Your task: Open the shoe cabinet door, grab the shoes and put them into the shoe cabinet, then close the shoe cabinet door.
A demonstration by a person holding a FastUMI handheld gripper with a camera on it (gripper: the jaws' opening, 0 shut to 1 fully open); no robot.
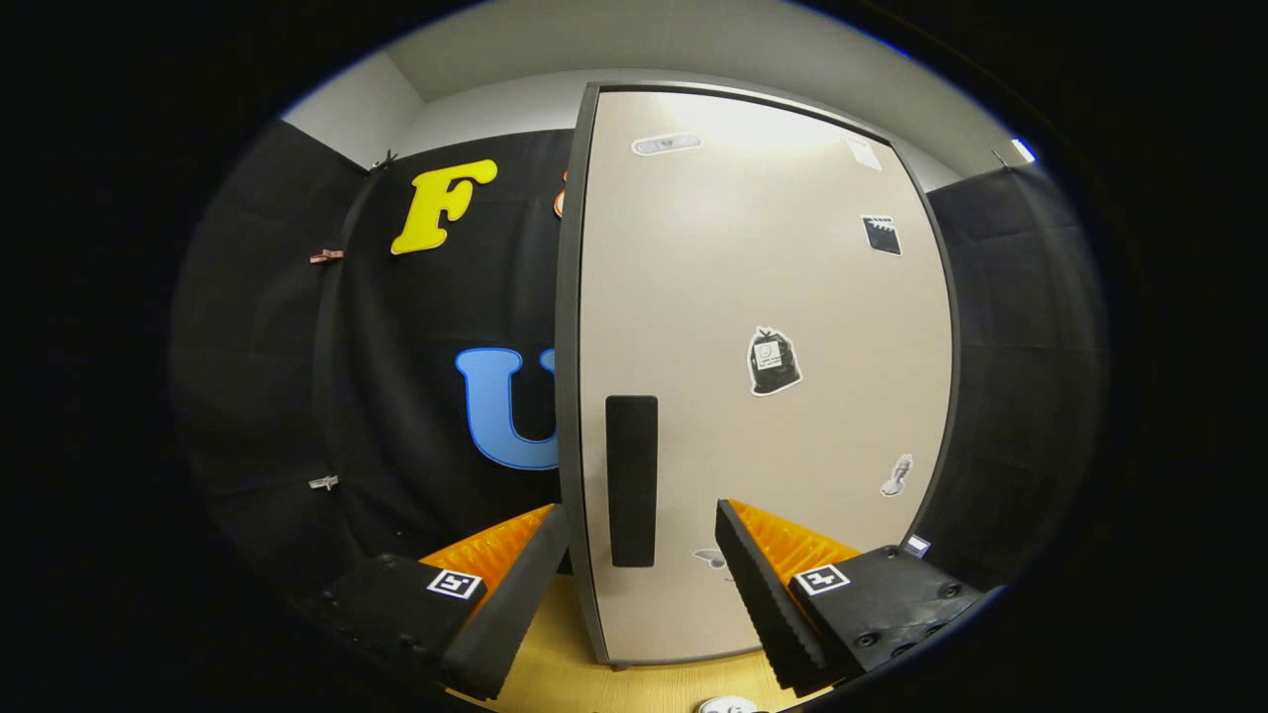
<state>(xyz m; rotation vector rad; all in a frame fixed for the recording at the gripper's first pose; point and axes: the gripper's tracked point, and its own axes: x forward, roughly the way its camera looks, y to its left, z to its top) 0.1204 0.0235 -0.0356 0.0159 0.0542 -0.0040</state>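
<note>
- While the jaws (642, 584) stand open with a wide gap and grip nothing, the shoe cabinet door (763, 376) faces them just ahead, shut.
- Door: pale beige panel in a dark grey frame, upright; its left edge lies just beyond the left finger (510, 594).
- Handle (631, 480): dark vertical bar near the door's left edge, seen in the gap between the two fingers, closer to the left one. Neither finger touches it.
- Right finger (768, 594) points at the lower part of the door panel, apart from it.
- Stickers on the door: a dark bag-shaped one (773, 361) beyond the right finger, a small dark square one (882, 236) higher up, a pale small one (897, 476) near the right edge.
- Light wooden floor (565, 673) runs under the jaws up to the foot of the door.
- Black cloth wall (396, 396) stands on both sides of the cabinet.
- Shoes: cannot tell where they are.
</note>
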